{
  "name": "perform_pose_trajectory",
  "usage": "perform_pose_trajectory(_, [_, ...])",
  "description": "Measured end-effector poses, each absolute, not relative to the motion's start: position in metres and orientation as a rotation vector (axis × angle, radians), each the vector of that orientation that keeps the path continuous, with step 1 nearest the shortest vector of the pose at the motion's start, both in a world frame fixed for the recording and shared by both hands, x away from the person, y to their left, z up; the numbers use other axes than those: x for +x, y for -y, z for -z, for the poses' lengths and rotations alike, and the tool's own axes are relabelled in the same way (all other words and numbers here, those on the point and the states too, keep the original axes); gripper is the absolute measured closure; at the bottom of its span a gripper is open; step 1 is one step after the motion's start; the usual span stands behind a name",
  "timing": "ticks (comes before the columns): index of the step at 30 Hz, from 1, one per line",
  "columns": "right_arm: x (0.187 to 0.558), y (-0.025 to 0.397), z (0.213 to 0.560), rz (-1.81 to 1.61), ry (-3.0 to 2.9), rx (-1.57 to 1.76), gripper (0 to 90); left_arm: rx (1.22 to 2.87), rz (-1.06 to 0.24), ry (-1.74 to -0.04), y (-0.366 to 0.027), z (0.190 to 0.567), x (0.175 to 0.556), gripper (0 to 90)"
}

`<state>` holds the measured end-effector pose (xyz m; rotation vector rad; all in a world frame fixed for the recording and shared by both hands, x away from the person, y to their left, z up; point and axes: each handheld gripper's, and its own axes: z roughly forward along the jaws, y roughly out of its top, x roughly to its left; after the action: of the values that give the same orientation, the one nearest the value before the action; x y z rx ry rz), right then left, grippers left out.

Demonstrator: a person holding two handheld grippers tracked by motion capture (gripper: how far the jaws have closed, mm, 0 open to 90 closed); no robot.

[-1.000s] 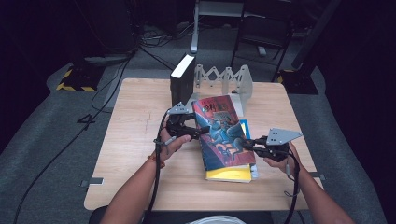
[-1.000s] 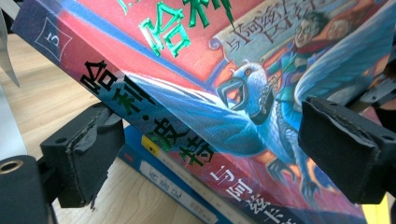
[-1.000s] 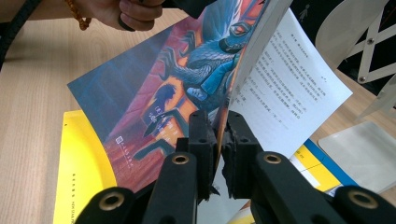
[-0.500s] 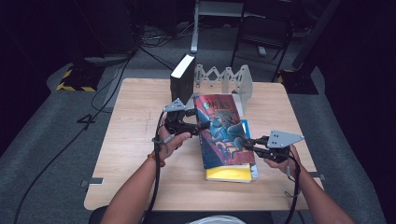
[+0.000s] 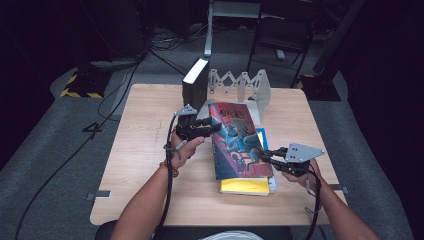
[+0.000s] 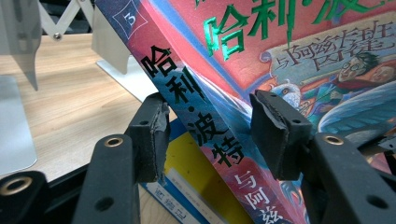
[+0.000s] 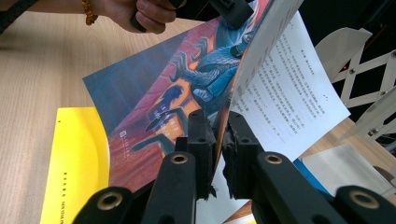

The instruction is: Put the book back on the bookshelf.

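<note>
A paperback with a red and blue illustrated cover [image 5: 237, 140] is held tilted above a yellow book [image 5: 245, 186] and a blue one [image 5: 263, 134] on the wooden table [image 5: 145, 150]. My left gripper [image 5: 212, 127] is shut on the paperback near its spine. In the left gripper view the spine [image 6: 196, 102] runs between the pads, one under the back and one on the front cover. My right gripper [image 5: 260, 156] is shut on the opposite long edge. In the right gripper view [image 7: 219, 140] it pinches the cover's edge [image 7: 154, 93], and a white text page [image 7: 289, 93] fans out behind.
A black box [image 5: 195, 82] stands upright at the table's far edge. Beside it is a grey zigzag book rack [image 5: 240, 82] on a pale base plate [image 6: 14, 126]. Cables trail over the dark floor beyond the table's left side [image 5: 100, 110]. A chair [image 5: 280, 30] stands behind.
My left gripper has moved slightly away from the person with the spine side of the paperback. My right gripper has shifted a little leftward, and the book sits more tilted.
</note>
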<state>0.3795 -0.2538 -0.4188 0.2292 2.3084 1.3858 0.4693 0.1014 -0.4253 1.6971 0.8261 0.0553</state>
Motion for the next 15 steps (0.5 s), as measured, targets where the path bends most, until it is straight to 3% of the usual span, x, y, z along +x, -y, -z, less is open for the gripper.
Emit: perform_pose_trajectory(15, [0.383, 0.260, 0.416, -1.424, -2.282, 0.279, 80.0, 1.682, -0.272, -0.637, -0.093, 0.385, 0.435, 60.0])
